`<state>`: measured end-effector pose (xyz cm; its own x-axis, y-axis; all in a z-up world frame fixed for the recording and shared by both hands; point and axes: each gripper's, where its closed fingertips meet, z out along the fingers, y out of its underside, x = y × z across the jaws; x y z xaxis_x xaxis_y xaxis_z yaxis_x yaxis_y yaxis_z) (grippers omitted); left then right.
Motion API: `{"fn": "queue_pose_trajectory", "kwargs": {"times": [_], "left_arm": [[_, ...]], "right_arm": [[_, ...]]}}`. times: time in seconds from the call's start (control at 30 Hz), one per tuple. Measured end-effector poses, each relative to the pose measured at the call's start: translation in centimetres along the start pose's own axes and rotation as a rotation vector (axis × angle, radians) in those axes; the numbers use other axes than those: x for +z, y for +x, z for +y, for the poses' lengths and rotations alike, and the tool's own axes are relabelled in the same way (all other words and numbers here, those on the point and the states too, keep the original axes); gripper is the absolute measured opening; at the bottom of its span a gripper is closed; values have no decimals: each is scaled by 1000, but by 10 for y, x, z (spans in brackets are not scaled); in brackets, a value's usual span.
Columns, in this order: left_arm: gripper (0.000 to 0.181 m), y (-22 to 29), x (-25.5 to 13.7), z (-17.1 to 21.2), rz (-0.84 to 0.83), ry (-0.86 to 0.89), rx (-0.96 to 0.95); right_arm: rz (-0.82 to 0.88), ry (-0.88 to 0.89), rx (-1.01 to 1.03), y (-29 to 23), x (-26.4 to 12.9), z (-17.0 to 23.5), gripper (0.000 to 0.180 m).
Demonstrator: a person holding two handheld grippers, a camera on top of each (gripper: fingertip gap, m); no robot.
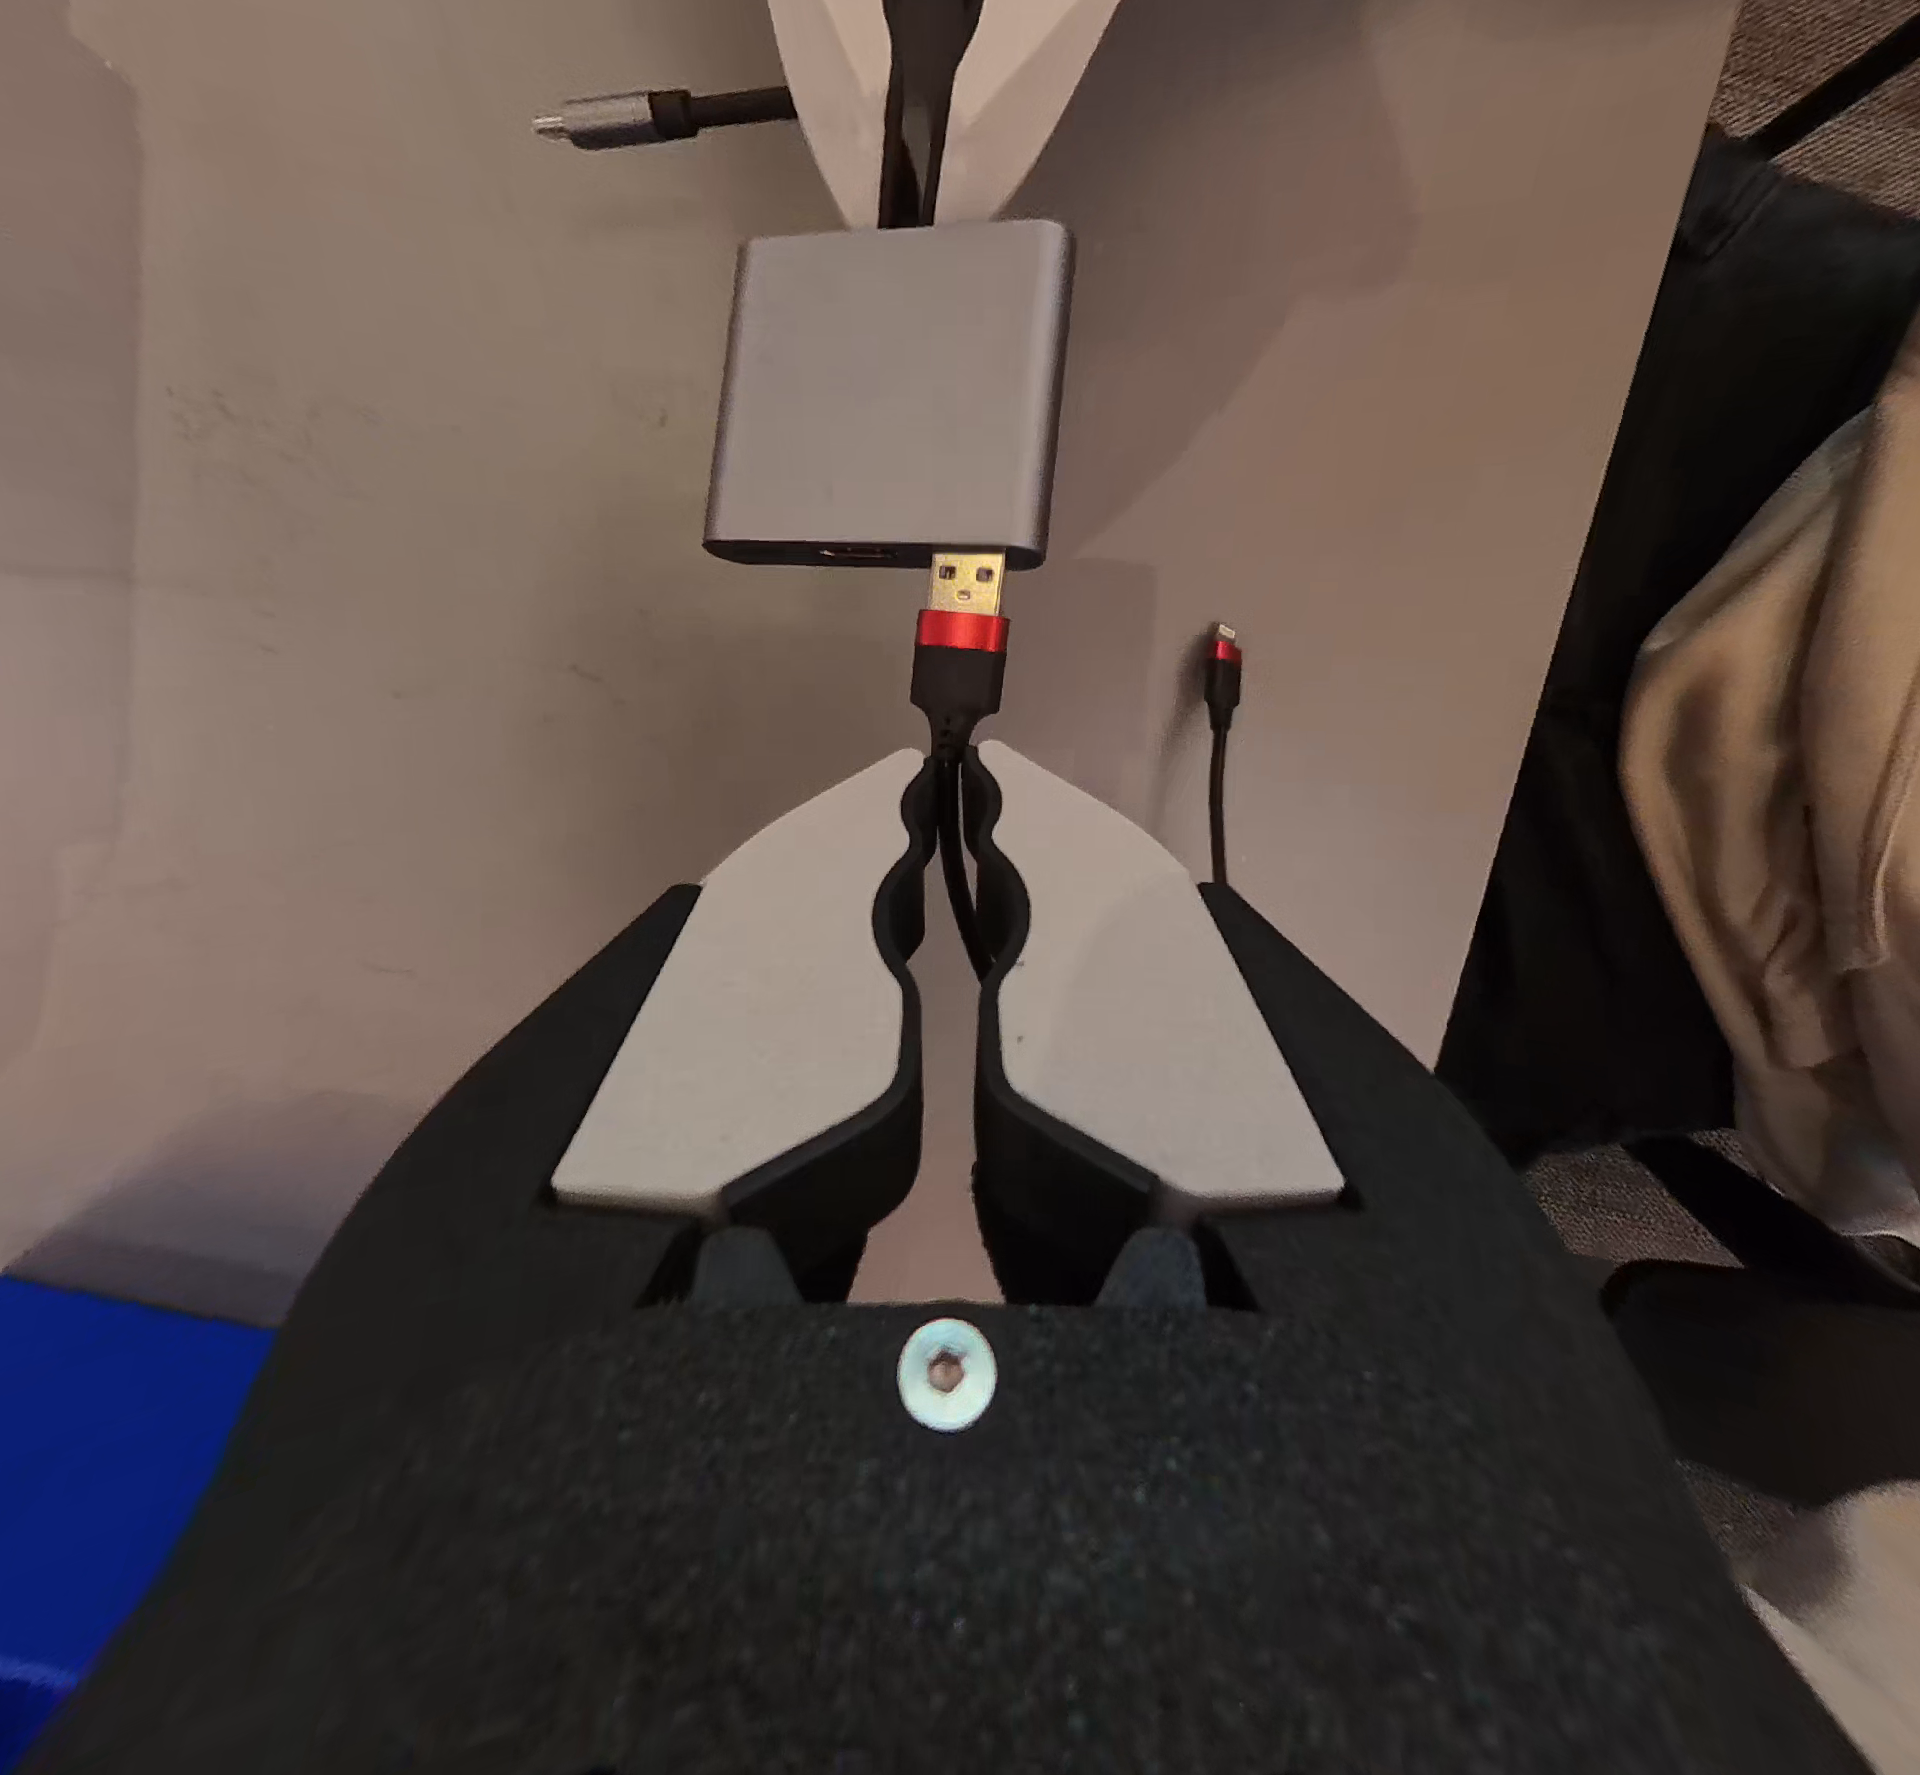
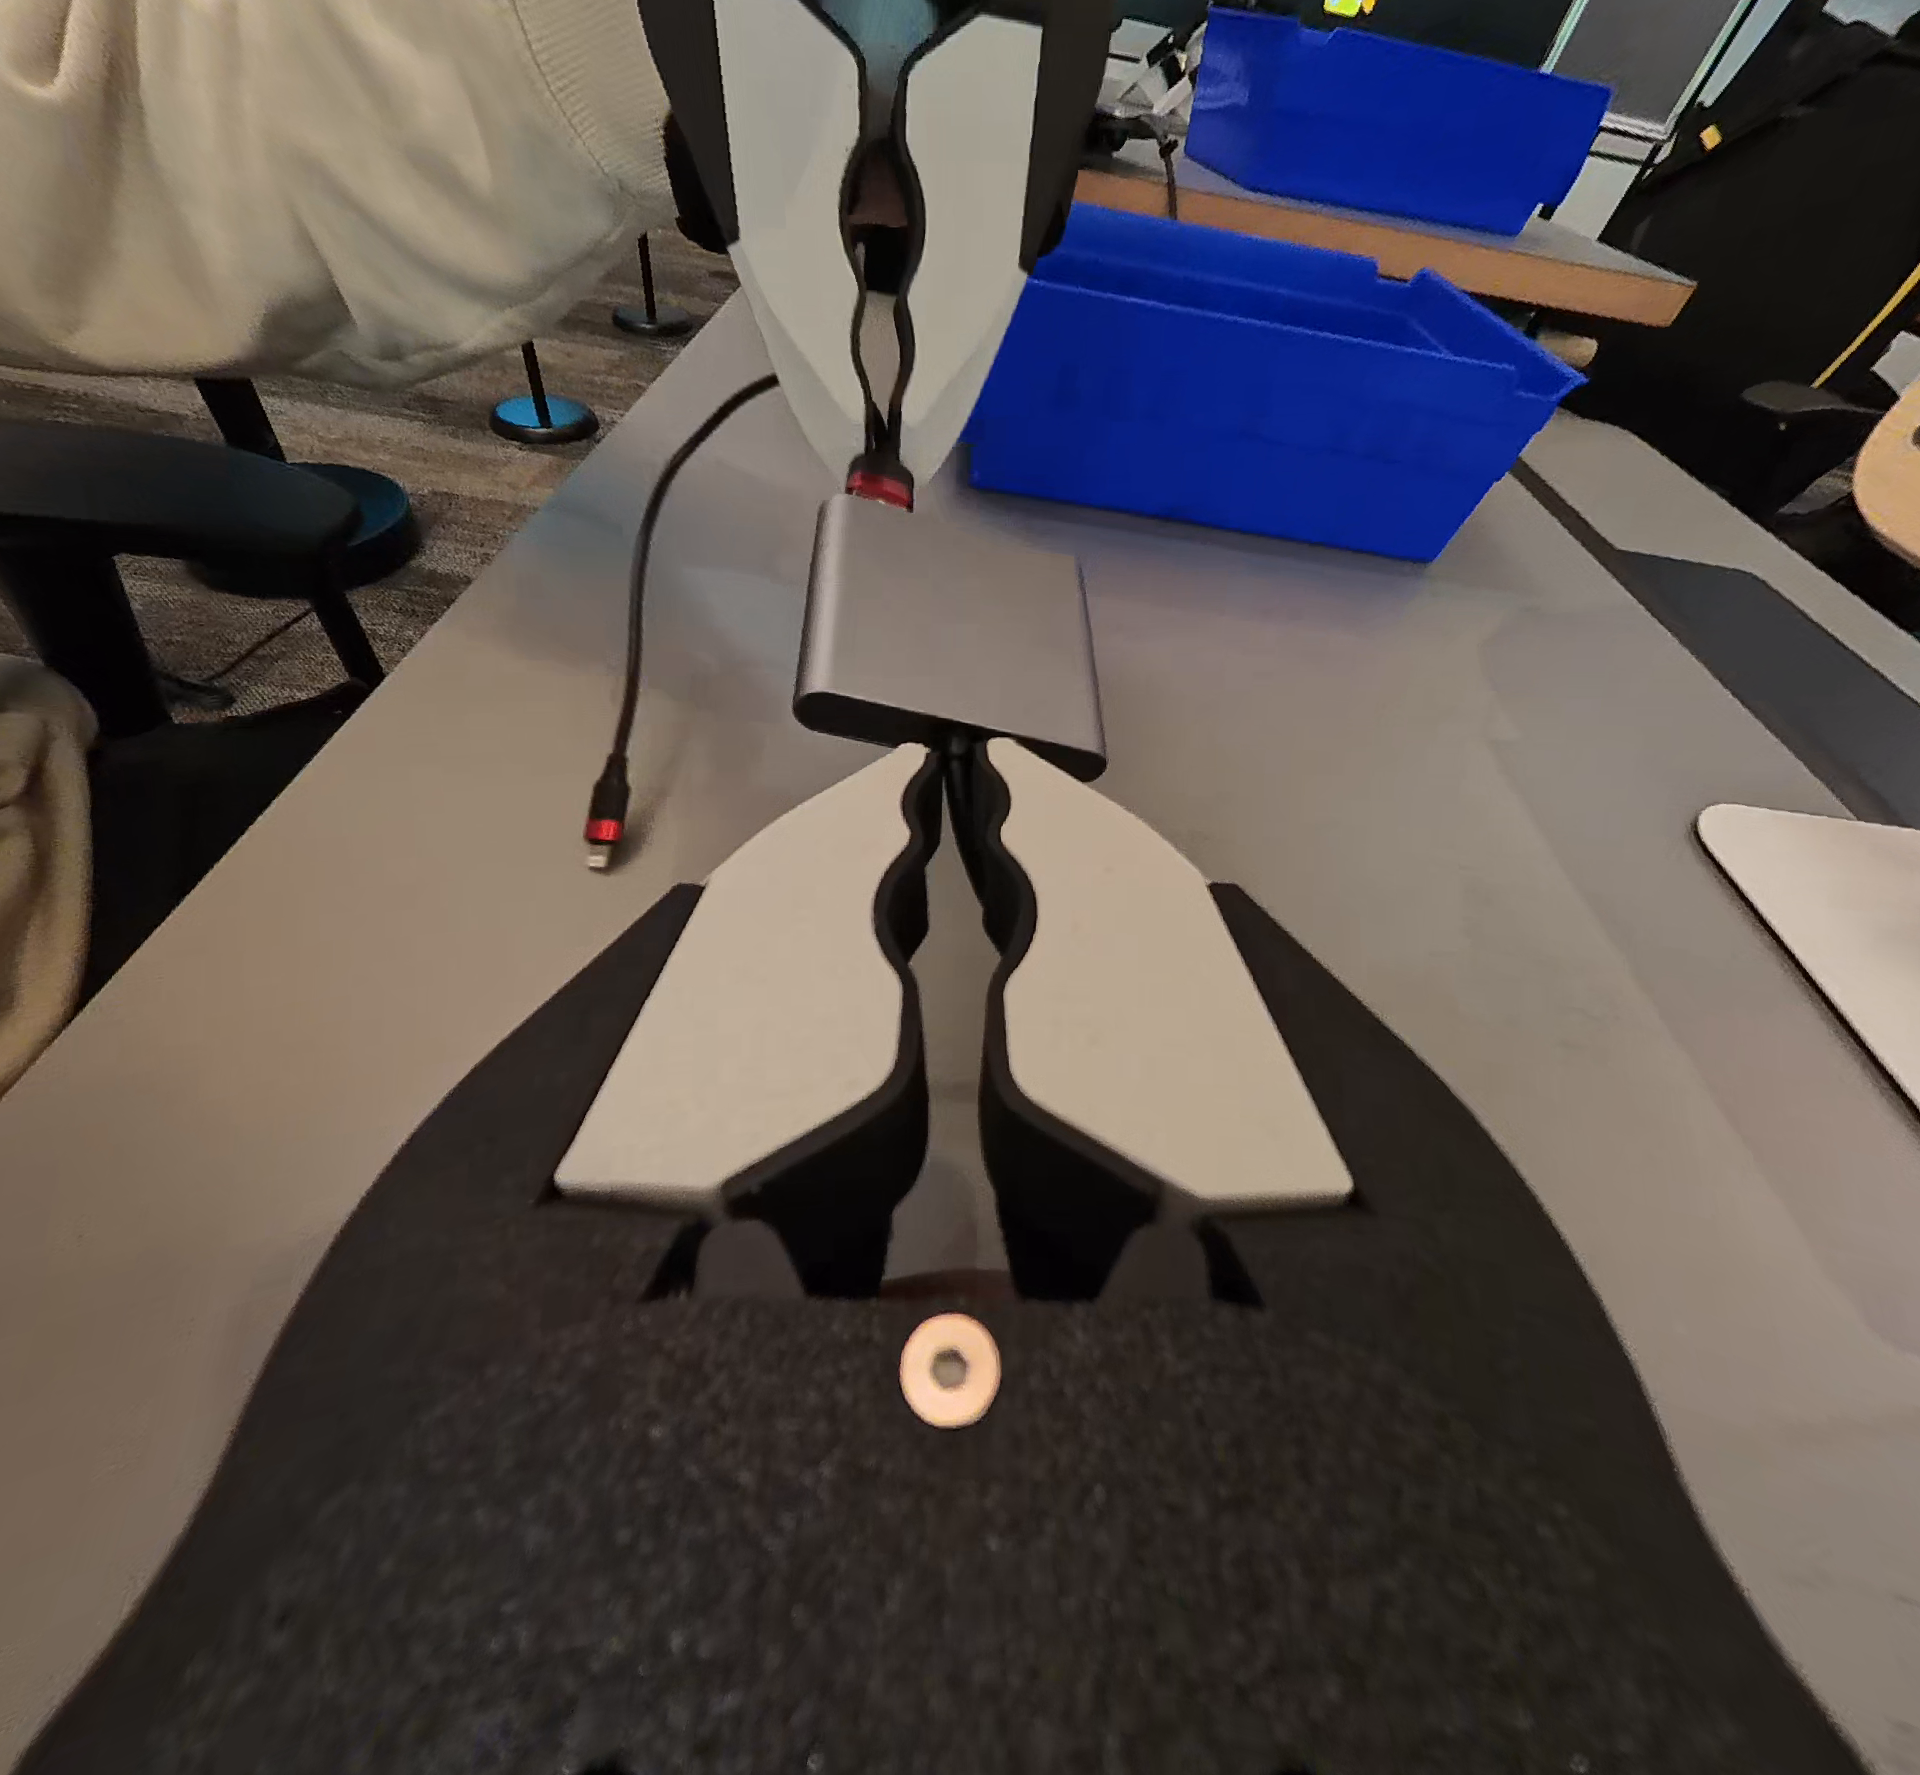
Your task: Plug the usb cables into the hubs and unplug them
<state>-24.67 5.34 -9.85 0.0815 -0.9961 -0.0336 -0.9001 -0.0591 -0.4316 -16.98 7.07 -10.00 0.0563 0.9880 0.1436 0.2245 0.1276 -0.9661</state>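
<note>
The grey worktop runs long and narrow away from the right gripper, its left edge dropping off to carpet and chair legs, with bare surface left and right of the hub. Two blue bins are in view: one sits on the far right of the worktop, just beyond the hub; the second rests on another table farther back. What either holds cannot be seen. A flat silver slab pokes in at the right edge.

One grey hub lies mid-worktop between the two grippers. The left gripper is pinched tight on the black cable just behind the red-collared USB plug, whose gold tip meets the hub's near edge at its right end, most of the metal still showing. The right gripper is pinched on the hub's own short black lead where it leaves the hub.

Two loose connector ends lie on the worktop: a small red-collared one to the right of the left gripper and a silver one farther off, left of the right gripper.
</note>
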Motion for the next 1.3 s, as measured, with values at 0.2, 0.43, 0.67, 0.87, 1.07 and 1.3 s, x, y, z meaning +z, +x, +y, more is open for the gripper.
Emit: {"fn": "queue_pose_trajectory", "kwargs": {"times": [0.2,0.43,0.67,0.87,1.07,1.3], "left_arm": [[3,0,8,2,4,-22,2],[3,0,8,1,-6,85,-9],[3,4,34,23,33,134,-102],[3,9,67,45,88,111,-161],[3,11,75,48,114,154,-185],[3,11,74,44,134,191,-196]], "right_arm": [[17,-25,-9,2,-2,4,5],[37,-27,22,5,-1,4,6],[-21,-171,63,0,14,32,5],[-99,-442,32,-6,25,66,5],[-87,-442,4,-5,26,66,6],[-41,-418,-33,-8,21,64,14]]}}
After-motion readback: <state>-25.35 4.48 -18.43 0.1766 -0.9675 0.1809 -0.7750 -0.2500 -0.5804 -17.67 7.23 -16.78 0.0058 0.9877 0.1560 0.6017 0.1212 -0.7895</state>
